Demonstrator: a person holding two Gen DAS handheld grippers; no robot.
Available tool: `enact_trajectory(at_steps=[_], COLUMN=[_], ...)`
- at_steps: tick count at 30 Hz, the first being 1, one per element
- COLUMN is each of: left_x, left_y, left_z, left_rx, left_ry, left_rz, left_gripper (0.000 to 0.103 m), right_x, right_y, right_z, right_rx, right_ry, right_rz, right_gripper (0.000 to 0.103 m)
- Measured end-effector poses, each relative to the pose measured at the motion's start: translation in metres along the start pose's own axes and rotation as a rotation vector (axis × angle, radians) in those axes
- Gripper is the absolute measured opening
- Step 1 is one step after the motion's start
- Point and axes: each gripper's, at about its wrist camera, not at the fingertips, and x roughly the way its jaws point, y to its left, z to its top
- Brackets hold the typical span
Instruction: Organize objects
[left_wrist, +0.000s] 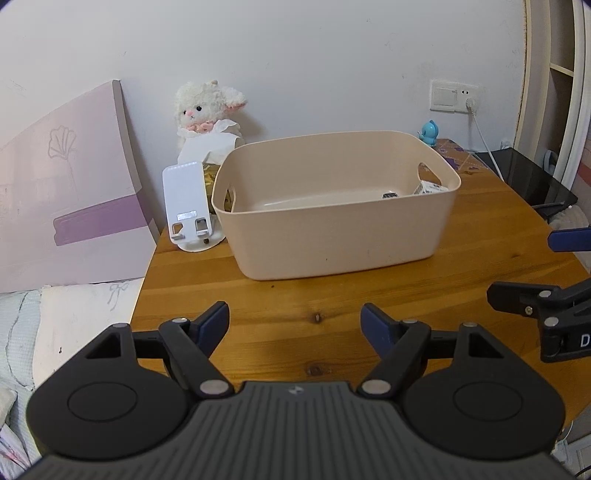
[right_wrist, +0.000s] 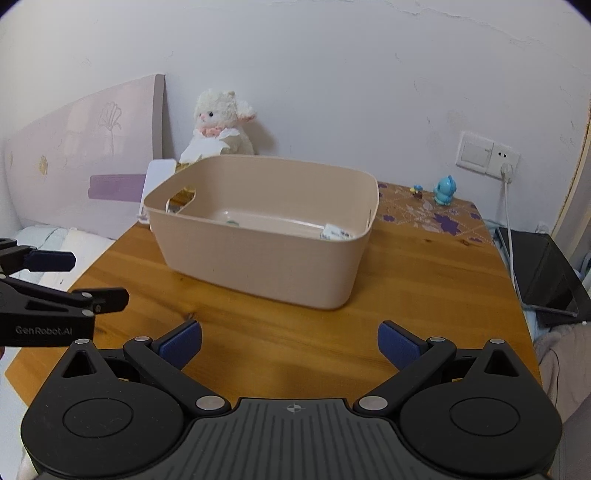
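The beige plastic bin (right_wrist: 258, 236) stands mid-table (right_wrist: 424, 288), thin-walled, smooth and probably light; its rolled rim or a handle cutout looks the surest hold. Both the left claw (left_wrist: 294, 323) and right claw (right_wrist: 290, 341) hang spread apart and empty before it, and the small packets (right_wrist: 338, 233) inside are too hidden to judge.

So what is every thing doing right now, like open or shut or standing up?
left gripper: open, empty, above the table
right gripper: open, empty, above the table
bin: upright on the table, no lid, a few small items inside
phone stand: upright, nothing on it
stuffed lamb: sitting up against the wall
blue toy: standing
plug: in the wall socket
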Motion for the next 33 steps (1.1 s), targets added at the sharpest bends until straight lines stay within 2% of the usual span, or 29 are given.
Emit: enact_trajectory(at_steps=[16,30,33], left_x=[-0.019,-0.029,-0.03], left_y=[-0.001,-0.006,-0.005], left_z=[-0.026,-0.036,-0.036], left_rx=[-0.027,-0.019,-0.019], left_ry=[0.004,0.002,-0.001], left_rz=[0.002,-0.009,-0.008], left_gripper=[0.079,0.079,0.085], right_x=[-0.023,-0.043,-0.044], right_y=[-0.003,0.006,0.008], right_z=[-0.027,-0.031,-0.031], right_rx=[0.007,-0.028,-0.034], right_ry=[0.025,0.002,-0.003], right_rz=[0.0,0.009,0.012], right_gripper=[0.103,0.103,0.103])
